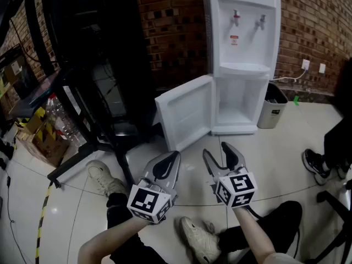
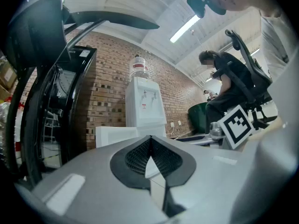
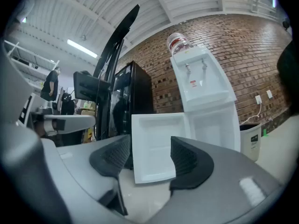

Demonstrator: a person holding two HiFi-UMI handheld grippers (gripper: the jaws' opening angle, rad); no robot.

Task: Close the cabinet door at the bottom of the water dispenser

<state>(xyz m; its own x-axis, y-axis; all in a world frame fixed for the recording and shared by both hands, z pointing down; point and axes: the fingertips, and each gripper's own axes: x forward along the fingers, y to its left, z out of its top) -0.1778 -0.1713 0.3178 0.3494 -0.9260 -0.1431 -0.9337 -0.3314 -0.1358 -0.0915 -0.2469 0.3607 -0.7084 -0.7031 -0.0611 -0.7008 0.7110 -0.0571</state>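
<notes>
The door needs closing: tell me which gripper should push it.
Probably right: the right gripper is open, its view frames the cabinet door between its fingers; the left gripper is shut.

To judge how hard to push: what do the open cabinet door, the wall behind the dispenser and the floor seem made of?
The cabinet door looks like white moulded plastic, matte, with a recessed inner panel. The wall is bare red-brown brick, mortar lines showing. The floor seems pale glossy tile, with joint lines and soft reflections; vinyl is possible.
</notes>
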